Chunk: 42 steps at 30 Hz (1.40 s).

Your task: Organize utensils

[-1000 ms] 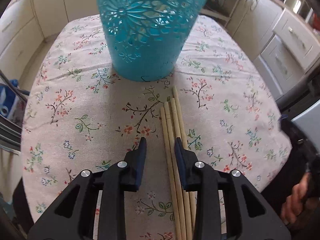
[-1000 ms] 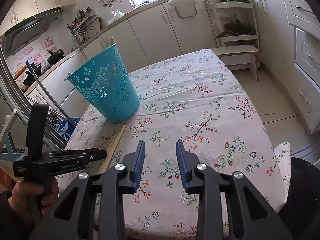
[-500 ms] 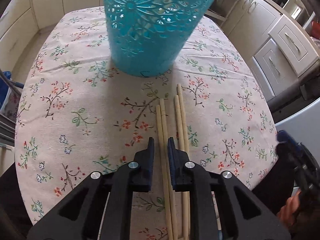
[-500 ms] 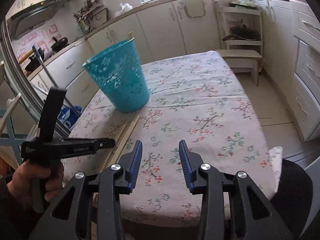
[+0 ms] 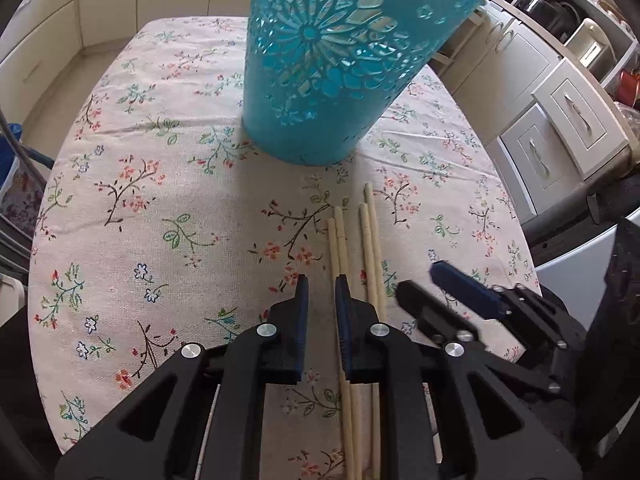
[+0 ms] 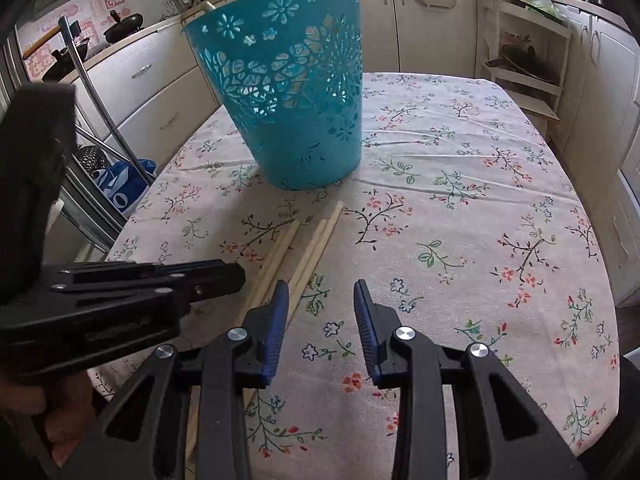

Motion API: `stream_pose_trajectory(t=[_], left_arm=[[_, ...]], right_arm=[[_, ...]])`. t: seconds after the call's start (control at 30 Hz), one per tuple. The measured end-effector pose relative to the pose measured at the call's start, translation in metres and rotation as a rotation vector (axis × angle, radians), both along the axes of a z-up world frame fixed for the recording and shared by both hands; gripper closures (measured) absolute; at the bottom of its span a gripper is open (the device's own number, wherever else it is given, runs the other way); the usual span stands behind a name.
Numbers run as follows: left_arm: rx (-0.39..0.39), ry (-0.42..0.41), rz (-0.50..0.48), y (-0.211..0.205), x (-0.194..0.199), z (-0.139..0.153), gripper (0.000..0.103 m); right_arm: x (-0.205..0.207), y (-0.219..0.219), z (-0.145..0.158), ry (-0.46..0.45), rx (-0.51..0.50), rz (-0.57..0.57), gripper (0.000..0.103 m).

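Note:
Several wooden chopsticks (image 5: pixel 352 248) lie side by side on the floral tablecloth, tips toward a teal perforated basket (image 5: pixel 332 60). My left gripper (image 5: pixel 320 292) hangs just left of them, jaws narrowly apart, nothing between them; the chopsticks pass under its right finger. It shows from the side in the right wrist view (image 6: pixel 236 276). My right gripper (image 6: pixel 320 292) is open and empty, its left finger over the chopsticks (image 6: pixel 308 248), in front of the basket (image 6: pixel 292 92). It also appears in the left wrist view (image 5: pixel 432 284).
The tablecloth (image 6: pixel 460 208) covers a table with edges near on the left and right. Cream kitchen cabinets (image 6: pixel 424 12) ring the room. A metal rack with a blue bag (image 6: pixel 120 184) stands left of the table.
The left gripper has slid left off the chopsticks, its jaws slightly wider than half a second ago. The right gripper has come in toward the chopsticks and basket, jaws wider.

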<state>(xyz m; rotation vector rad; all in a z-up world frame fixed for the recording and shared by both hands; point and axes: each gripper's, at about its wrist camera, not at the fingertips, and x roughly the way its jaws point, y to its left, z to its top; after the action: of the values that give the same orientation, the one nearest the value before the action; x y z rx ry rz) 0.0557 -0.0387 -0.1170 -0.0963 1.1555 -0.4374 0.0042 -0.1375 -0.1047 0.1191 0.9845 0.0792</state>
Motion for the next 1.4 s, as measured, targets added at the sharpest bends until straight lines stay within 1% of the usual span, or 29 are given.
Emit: stream_pose_trajectory(t=[0.1,0.13,0.2,0.27,0.33,0.37,0.4,0.43,0.47,0.53,0.63,0.73,0.9,0.97,1.03,1.1,1.17,1.2,1.23,1.27,1.33,1.4], left_arm=[[0.047,-0.007,-0.009,-0.009,0.001,-0.003,0.09],[0.064,-0.002,-0.009,-0.01,0.001,-0.005,0.09],[0.069,0.009,-0.001,-0.011,0.001,-0.007,0.09],[0.087,0.013,-0.004,-0.011,0.0,-0.007,0.09],[0.084,0.01,-0.001,-0.015,-0.004,-0.003,0.09],[0.097,0.009,0.0,-0.018,-0.006,-0.001,0.09],[0.118,0.003,-0.005,-0.021,-0.007,0.0,0.09],[0.155,-0.004,-0.012,-0.027,-0.009,0.001,0.09],[0.191,-0.004,-0.017,-0.032,-0.01,-0.001,0.09],[0.23,-0.015,-0.012,-0.036,-0.009,-0.003,0.09],[0.214,0.015,-0.005,-0.036,-0.005,-0.003,0.09],[0.242,-0.004,-0.01,-0.036,-0.007,-0.004,0.09],[0.227,-0.01,-0.044,-0.042,-0.007,-0.004,0.09],[0.235,-0.001,-0.07,-0.046,-0.01,-0.007,0.09],[0.257,-0.022,-0.092,-0.047,-0.015,-0.007,0.091],[0.236,-0.019,-0.092,-0.043,-0.016,-0.008,0.092],[0.183,0.012,-0.065,-0.035,-0.012,-0.007,0.093],[0.144,0.035,-0.059,-0.032,-0.011,-0.007,0.093],[0.08,0.062,-0.056,-0.027,-0.01,-0.005,0.093],[0.03,0.068,-0.045,-0.021,-0.011,0.0,0.092],[0.009,0.038,-0.029,-0.011,-0.012,0.01,0.092],[-0.009,0.032,-0.008,-0.002,-0.009,0.014,0.092]], right_arm=[[0.003,0.005,-0.01,0.013,-0.024,0.014,0.07],[0.003,0.006,-0.011,0.001,-0.029,0.022,0.07],[0.002,0.01,-0.01,-0.011,-0.078,0.04,0.07],[0.001,0.007,-0.012,0.004,-0.072,0.055,0.072],[-0.001,0.006,-0.012,0.003,-0.09,0.087,0.073],[-0.002,0.005,-0.012,0.003,-0.089,0.098,0.073],[-0.002,0.003,-0.012,0.003,-0.082,0.105,0.074],[-0.003,0.001,-0.012,0.004,-0.08,0.113,0.075],[-0.004,-0.002,-0.012,0.006,-0.078,0.12,0.079],[-0.006,-0.012,-0.011,0.011,-0.054,0.128,0.084],[-0.01,-0.027,-0.01,0.021,-0.036,0.141,0.088],[-0.008,-0.032,-0.01,0.032,-0.02,0.155,0.088],[0.001,-0.027,-0.009,0.042,-0.042,0.127,0.088],[0.002,-0.025,-0.008,0.057,-0.052,0.137,0.088],[0.003,-0.028,-0.007,0.085,-0.054,0.14,0.09],[0.003,-0.03,-0.005,0.115,-0.056,0.123,0.091],[0.005,-0.03,-0.005,0.14,-0.062,0.11,0.092],[0.007,-0.028,-0.004,0.152,-0.072,0.101,0.092],[0.008,-0.027,-0.004,0.162,-0.074,0.092,0.091],[0.009,-0.026,-0.004,0.174,-0.069,0.081,0.089],[0.011,-0.024,-0.004,0.193,-0.075,0.074,0.088],[0.012,-0.023,-0.004,0.202,-0.084,0.074,0.088]])
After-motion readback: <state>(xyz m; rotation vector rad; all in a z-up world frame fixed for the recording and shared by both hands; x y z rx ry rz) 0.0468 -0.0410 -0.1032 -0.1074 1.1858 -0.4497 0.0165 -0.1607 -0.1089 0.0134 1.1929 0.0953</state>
